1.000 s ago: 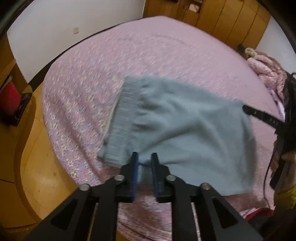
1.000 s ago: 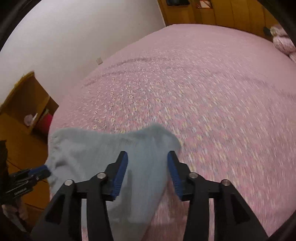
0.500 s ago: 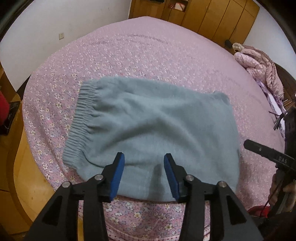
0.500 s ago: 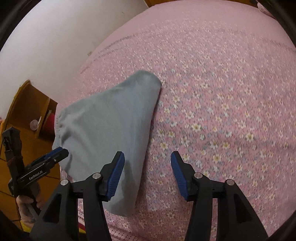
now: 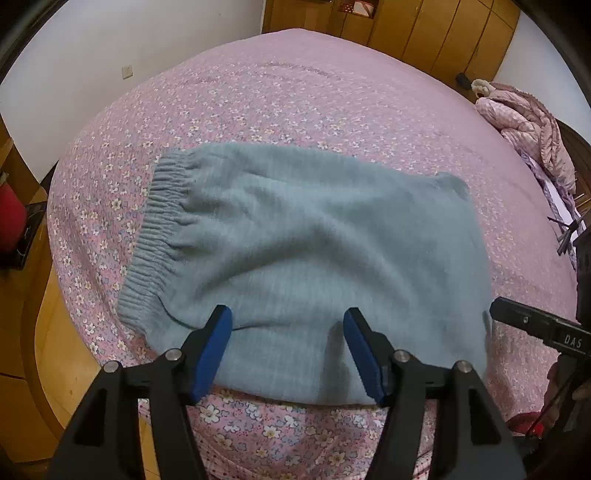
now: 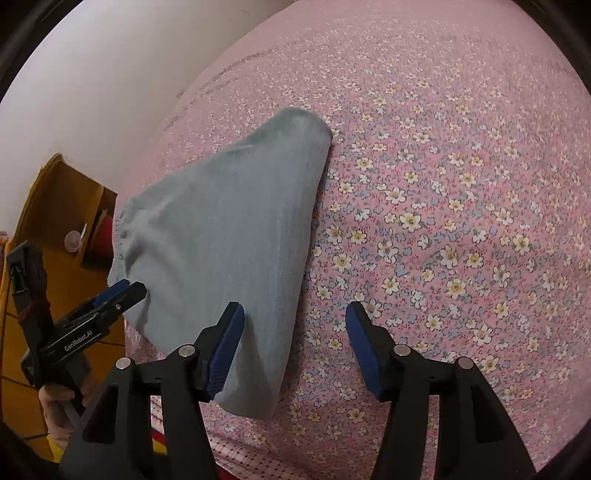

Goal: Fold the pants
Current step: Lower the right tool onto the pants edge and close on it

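The grey-blue pants (image 5: 306, 258) lie folded flat on the pink flowered bed (image 5: 295, 92), with the ribbed waistband (image 5: 159, 229) at the left. My left gripper (image 5: 286, 350) is open and empty, just above the pants' near edge. My right gripper (image 6: 293, 350) is open and empty, over the pants' right near corner (image 6: 236, 236) and the bedsheet (image 6: 443, 184). The right gripper's tip (image 5: 535, 326) shows at the right of the left wrist view. The left gripper (image 6: 110, 299) shows at the left of the right wrist view.
A pink quilted jacket (image 5: 528, 129) lies at the bed's far right. Wooden wardrobes (image 5: 424, 29) stand behind the bed. A wooden floor (image 5: 37, 332) and a red object (image 5: 11, 218) lie left of the bed. A wooden shelf (image 6: 62, 214) stands by the white wall.
My left gripper let go of the pants' near edge and opened wide. The pants dropped and now lie flat on the bed. Both grippers drew back a little.
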`<action>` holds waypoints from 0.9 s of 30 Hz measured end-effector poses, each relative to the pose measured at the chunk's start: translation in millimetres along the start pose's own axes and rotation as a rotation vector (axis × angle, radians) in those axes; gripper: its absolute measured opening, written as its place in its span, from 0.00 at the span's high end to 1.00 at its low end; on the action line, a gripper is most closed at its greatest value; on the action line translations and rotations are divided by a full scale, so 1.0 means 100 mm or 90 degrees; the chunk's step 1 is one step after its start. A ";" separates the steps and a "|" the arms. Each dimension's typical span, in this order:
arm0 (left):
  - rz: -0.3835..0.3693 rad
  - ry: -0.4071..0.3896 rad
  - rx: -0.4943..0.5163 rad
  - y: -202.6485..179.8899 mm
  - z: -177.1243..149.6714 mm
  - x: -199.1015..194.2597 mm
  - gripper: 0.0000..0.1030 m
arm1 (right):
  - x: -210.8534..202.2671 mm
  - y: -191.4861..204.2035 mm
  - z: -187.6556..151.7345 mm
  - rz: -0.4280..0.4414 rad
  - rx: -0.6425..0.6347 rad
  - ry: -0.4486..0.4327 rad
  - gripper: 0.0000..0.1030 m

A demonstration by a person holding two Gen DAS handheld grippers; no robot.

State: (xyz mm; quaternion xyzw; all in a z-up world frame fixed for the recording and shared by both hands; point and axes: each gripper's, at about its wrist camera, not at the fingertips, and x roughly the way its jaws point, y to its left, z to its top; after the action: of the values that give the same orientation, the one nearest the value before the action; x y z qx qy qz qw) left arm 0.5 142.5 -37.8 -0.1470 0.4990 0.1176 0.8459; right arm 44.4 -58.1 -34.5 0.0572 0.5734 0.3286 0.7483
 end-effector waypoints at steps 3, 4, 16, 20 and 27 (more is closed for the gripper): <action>0.001 0.000 0.000 0.00 0.00 0.01 0.34 | -0.02 -0.01 0.00 0.004 -0.002 -0.001 0.43; 0.001 0.000 0.000 0.00 0.00 0.01 0.34 | -0.04 -0.03 0.00 0.005 -0.002 -0.002 0.43; 0.005 0.001 0.003 -0.02 -0.02 0.02 0.32 | 0.06 0.01 0.01 0.030 0.004 0.006 0.43; 0.005 0.000 0.006 -0.03 -0.02 0.03 0.31 | 0.12 0.06 0.05 0.037 -0.003 0.007 0.43; 0.007 0.002 0.005 -0.04 -0.03 0.03 0.31 | 0.17 0.21 0.10 0.045 -0.033 -0.011 0.79</action>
State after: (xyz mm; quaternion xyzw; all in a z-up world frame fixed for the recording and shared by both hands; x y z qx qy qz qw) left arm 1.2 137.5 -41.6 -0.1416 0.5013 0.1200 0.8452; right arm 46.9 -29.1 -35.4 0.0609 0.5558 0.3689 0.7425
